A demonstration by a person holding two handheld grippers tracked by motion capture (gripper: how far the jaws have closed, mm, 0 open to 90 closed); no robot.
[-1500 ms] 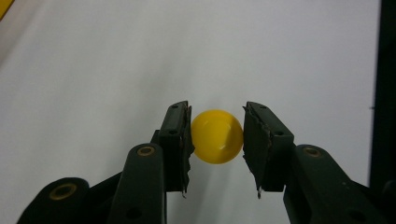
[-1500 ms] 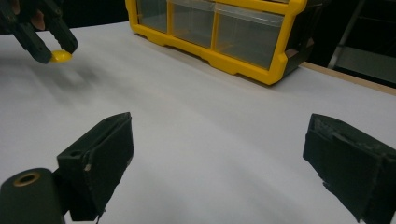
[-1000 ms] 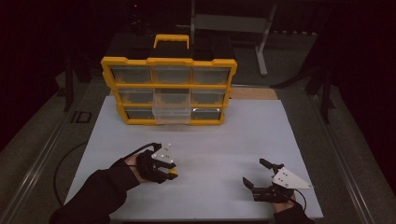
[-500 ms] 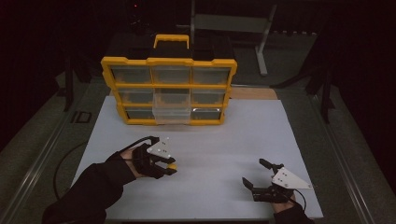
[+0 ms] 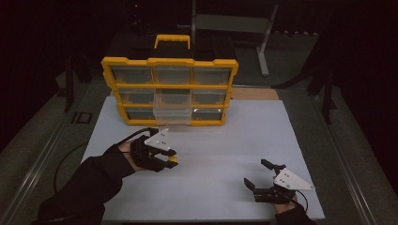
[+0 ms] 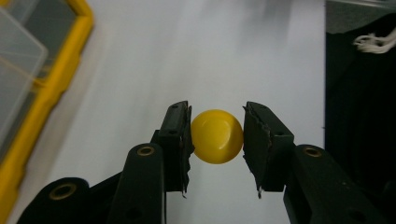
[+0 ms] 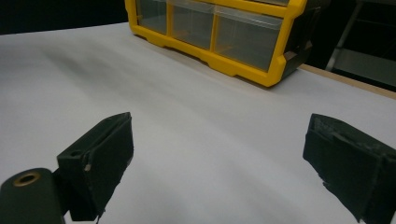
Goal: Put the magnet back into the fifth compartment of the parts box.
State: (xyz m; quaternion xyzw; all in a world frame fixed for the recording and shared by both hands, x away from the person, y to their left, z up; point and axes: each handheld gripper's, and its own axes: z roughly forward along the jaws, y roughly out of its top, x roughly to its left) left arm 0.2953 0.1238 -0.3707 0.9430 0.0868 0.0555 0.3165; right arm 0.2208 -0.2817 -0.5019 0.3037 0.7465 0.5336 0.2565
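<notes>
The left tongs [image 6: 217, 135] clamp a yellow ball [image 6: 217, 136] between both pads, held above the white surface [image 5: 211, 140] in front of the yellow drawer organiser [image 5: 169, 89]; one middle drawer [image 5: 172, 111] juts out. The right tongs [image 5: 259, 174] rest on the surface with jaws spread wide, holding nothing.

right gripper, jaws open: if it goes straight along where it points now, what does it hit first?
Probably the yellow drawer organizer. The right gripper points across bare white tabletop toward its lower right corner; nothing lies between, though depth is hard to judge.

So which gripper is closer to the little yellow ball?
Left. The left gripper has the yellow ball squeezed between its two jaws, above the white table. The right gripper sits far across the table with jaws open and nothing in them.
</notes>
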